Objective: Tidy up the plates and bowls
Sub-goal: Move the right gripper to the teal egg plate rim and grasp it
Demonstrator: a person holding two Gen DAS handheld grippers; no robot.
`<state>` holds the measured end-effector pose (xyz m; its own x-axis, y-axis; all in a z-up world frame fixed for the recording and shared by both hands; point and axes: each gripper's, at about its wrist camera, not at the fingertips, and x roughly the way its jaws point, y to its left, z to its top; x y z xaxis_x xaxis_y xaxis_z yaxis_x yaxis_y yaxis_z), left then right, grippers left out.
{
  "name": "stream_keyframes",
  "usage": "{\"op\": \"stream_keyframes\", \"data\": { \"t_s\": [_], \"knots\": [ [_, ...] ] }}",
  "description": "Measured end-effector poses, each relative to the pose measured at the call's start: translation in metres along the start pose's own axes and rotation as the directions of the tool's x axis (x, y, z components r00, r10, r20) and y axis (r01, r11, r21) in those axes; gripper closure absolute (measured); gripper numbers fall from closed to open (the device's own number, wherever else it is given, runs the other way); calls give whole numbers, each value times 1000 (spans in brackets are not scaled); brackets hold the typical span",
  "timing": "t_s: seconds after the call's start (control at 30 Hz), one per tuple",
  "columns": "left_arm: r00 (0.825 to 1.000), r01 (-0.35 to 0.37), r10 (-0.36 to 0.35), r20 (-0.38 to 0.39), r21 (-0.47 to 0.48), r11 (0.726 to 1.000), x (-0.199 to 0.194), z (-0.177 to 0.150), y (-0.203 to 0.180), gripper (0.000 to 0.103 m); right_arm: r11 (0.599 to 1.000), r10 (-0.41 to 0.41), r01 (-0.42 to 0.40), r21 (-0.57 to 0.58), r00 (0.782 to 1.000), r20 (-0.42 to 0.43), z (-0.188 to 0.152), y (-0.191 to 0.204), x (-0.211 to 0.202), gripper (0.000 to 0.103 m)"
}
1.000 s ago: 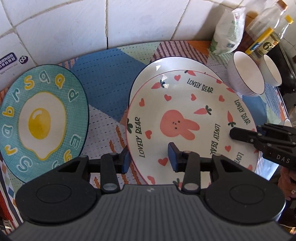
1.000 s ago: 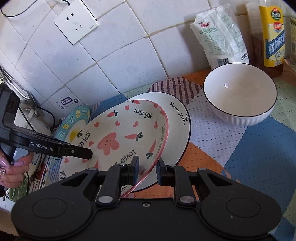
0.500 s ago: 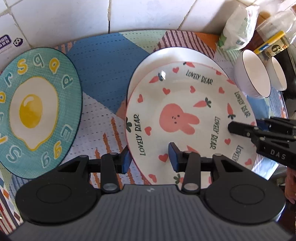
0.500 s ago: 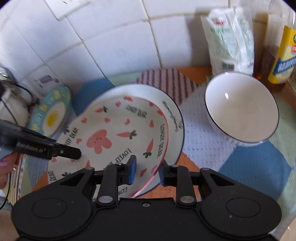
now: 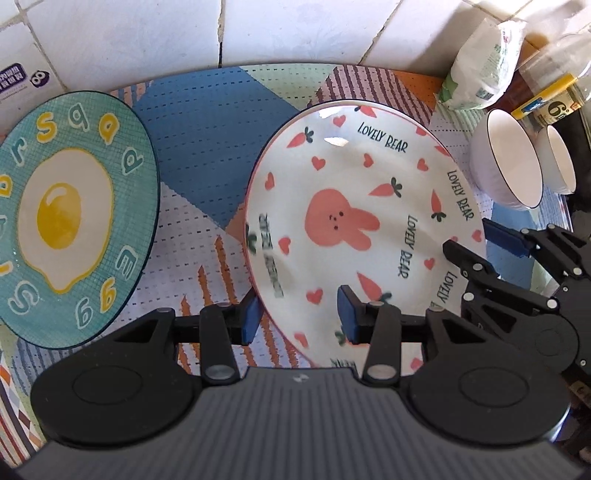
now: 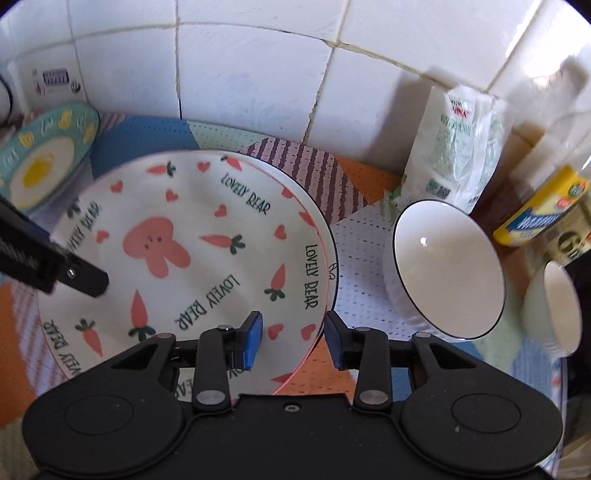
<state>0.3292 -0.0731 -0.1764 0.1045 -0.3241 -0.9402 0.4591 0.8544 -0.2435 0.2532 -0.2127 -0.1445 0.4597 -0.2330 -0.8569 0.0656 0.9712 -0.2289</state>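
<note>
Patchwork mat [image 5: 207,122], white tiled wall [image 5: 147,33], plates

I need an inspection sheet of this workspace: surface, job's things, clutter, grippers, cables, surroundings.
Surface: patchwork perforated mat.
Job's things: white rabbit-and-carrot plate stacked on a plate that barely shows; teal fried-egg plate; two white dark-rimmed bowls.
Clutter: white-green bag; yellow-labelled bottle.
Grippers: left gripper straddles the rabbit plate's rim, pads clear; right gripper opening, rim between.
Cables: nothing seen.
Surroundings: white tiled wall.
</note>
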Motion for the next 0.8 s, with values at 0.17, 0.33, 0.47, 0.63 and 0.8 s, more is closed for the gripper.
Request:
{"op": "stream_keyframes", "data": {
  "t_s": [0.17,0.33,0.47,0.63,0.8],
  "knots": [
    [999,31,-31,17,-5,1000,-26,-15,4,62,998,-10,9,62,1000,18,-5,2,-10,61],
    [997,-25,20,79,72,997,-64,-26,8,62,957,41,-75,279,991,125,-24,-6,-45,65],
    [993,-35,23,119,100,994,-92,-36,18,62,955,45,-115,275,968,246,-37,6,-82,65],
    [987,-30,15,161,86,996,-121,-53,40,62,941,55,-165,297,937,345,-42,23,-116,63],
    [986,-59,48,163,67,996,-137,-71,67,62,934,75,-208,292,910,408,-45,46,-140,62]
  ]
}}
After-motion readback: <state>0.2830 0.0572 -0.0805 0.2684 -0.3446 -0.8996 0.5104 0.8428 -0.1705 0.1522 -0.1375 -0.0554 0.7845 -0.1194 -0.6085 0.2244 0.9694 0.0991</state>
